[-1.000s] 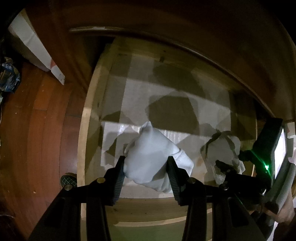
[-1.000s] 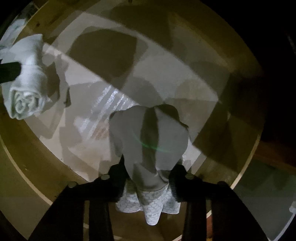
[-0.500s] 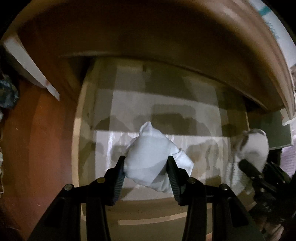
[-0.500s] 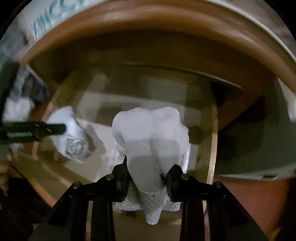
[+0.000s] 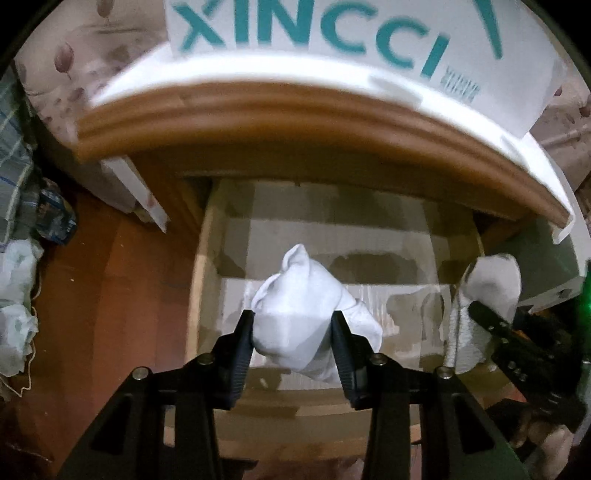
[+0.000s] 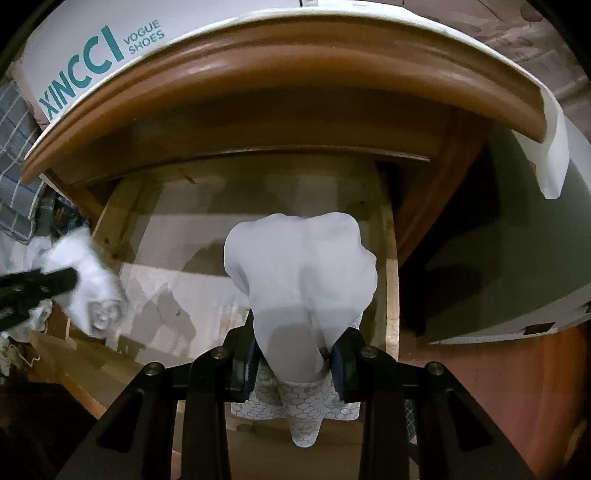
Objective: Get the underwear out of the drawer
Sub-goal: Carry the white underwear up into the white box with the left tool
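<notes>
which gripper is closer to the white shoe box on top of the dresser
Neither, clearly: the left gripper and right gripper both hang over the open drawer, below the shoe box.

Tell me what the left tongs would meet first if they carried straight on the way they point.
Probably the pale lined floor of the open drawer. The left tongs, closing further on a white rolled bundle, aim steeply down into it, and nothing else shows in that line. Depth is hard to judge through the fisheye.
</notes>
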Available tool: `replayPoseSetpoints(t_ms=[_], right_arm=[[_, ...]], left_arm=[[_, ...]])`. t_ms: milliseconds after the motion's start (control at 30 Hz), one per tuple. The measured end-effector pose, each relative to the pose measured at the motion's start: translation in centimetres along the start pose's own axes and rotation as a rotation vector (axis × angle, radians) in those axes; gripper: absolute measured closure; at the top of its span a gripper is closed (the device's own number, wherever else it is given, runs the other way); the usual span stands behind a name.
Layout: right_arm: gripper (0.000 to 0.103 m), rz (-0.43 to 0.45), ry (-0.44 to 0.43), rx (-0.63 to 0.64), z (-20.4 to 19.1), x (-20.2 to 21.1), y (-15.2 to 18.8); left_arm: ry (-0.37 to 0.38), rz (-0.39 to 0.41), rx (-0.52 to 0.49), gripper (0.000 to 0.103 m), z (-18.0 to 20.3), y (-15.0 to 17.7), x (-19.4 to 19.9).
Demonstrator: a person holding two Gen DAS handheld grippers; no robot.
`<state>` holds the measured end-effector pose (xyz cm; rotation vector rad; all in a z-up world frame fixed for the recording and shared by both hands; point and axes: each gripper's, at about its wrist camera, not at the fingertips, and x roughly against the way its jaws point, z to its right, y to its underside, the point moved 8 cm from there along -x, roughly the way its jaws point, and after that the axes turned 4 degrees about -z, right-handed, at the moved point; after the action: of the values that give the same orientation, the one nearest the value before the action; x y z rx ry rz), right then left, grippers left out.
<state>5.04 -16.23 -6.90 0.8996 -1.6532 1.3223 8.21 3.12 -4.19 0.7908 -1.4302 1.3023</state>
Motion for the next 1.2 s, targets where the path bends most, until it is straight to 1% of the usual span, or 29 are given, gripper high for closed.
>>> replayPoseSetpoints(t_ms=[233,300,533,700,867,967,1200], right_arm=[[0.074,-0.015,0.044,-0.038,0.8,-1.0,0.1],[0.074,-0.015,0.030,-0.062,1.1,-1.0,0.0],[0.074,-0.012,0.053,-0.079,1.2,-0.9,0.0],[0.074,-0.027,0.058,-0.094,1.8,-0.8,0.2],[0.074,-0.035,0.064,-0.097,1.7,-1.1,0.3],[0.074,-0.036,0.063,-0.107,1.8,-1.1,0.2],[0.074,-0.040,0.064,-0.115,2.0,-1.3,0.3]], left_arm=[[-0.017,0.067,0.009,0.062,-0.9,-0.7,4.9],[-0.008,0.082,0.016,0.062,-1.4,-1.0,6.6],[-0.004,0.143,0.022,0.062,-2.1,-2.0,11.6],[-0.001,0.193,0.000,0.062,-2.2,-3.4,15.0],[0.008,0.264,-0.013,0.062,-2.4,-6.3,19.2],[-0.025,0.322,-0.029,0.062,-2.5,-8.8,21.6],[-0.027,0.391,-0.039,0.062,-2.3,-14.9,24.4]])
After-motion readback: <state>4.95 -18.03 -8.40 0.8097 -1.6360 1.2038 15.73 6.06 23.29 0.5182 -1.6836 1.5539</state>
